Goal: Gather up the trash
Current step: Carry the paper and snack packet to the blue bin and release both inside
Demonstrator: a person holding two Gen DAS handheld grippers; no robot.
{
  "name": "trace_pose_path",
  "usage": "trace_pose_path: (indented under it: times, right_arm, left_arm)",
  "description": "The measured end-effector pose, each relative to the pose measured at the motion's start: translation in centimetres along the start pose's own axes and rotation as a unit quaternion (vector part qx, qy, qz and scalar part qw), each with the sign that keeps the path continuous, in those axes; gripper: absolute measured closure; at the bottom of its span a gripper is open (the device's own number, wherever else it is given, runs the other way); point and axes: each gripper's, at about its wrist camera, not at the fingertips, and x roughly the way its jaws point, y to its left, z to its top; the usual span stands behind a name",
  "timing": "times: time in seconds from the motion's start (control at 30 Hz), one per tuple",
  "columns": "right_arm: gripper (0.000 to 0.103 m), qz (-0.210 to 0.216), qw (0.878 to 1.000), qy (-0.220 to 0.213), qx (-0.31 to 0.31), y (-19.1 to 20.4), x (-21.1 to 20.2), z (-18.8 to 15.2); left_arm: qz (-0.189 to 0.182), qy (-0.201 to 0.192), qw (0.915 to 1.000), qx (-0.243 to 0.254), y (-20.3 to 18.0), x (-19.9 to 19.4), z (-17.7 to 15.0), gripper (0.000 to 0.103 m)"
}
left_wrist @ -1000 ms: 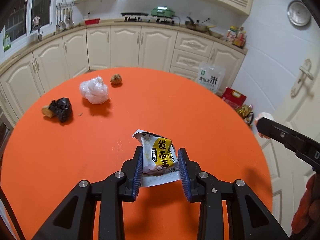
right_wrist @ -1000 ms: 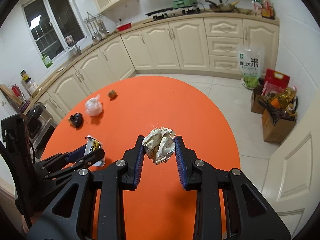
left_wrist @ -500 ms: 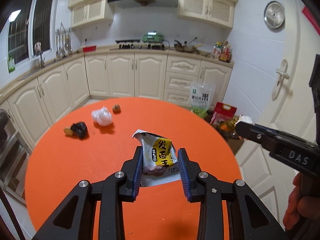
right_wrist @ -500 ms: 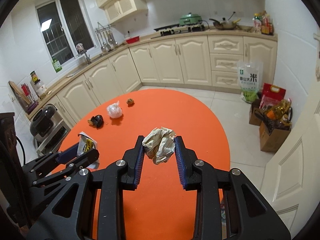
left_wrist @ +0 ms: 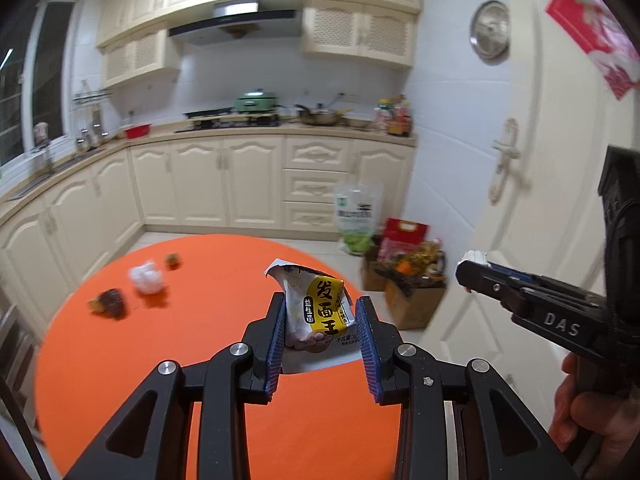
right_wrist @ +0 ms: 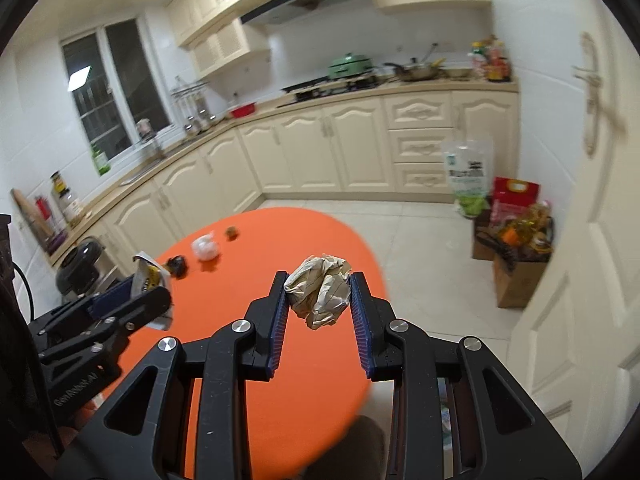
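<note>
My left gripper (left_wrist: 320, 312) is shut on a white and yellow snack wrapper (left_wrist: 316, 312) and holds it well above the round orange table (left_wrist: 200, 340). My right gripper (right_wrist: 318, 292) is shut on a crumpled ball of beige paper (right_wrist: 320, 290), also lifted above the table. The right gripper shows at the right of the left wrist view (left_wrist: 472, 272); the left gripper with the wrapper shows at the left of the right wrist view (right_wrist: 148, 284). On the table's far left lie a white crumpled bag (left_wrist: 146, 280), a dark lump (left_wrist: 110, 306) and a small brown ball (left_wrist: 173, 261).
Cream kitchen cabinets (left_wrist: 240, 184) run along the back and left. A rice bag (left_wrist: 356, 220), a red bag (left_wrist: 404, 236) and a cardboard box of bottles (left_wrist: 412, 292) stand on the floor at the right. A white door (left_wrist: 520, 200) is on the right.
Both grippers have risen and tilted up with their trash. The table has dropped lower in both views and more of the kitchen wall shows.
</note>
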Motion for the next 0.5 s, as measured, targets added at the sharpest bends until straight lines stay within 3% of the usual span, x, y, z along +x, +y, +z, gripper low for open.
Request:
trace_pose_path:
  times: [0.3, 0.5]
  right_arm:
    - [0.075, -0.068, 0.995, 0.024, 0.073, -10.8, -0.4, -2.3]
    - [0.075, -0.079, 0.987, 0.067, 0.126, -16.8, 2.3, -5.2]
  left_arm:
    - [-0.074, 0.042, 0.9956, 0.041, -6.5, 3.0, -1.5, 0.073]
    - [-0.095, 0.09, 0.9888, 0.071, -9.8, 6.7, -2.3, 0.073]
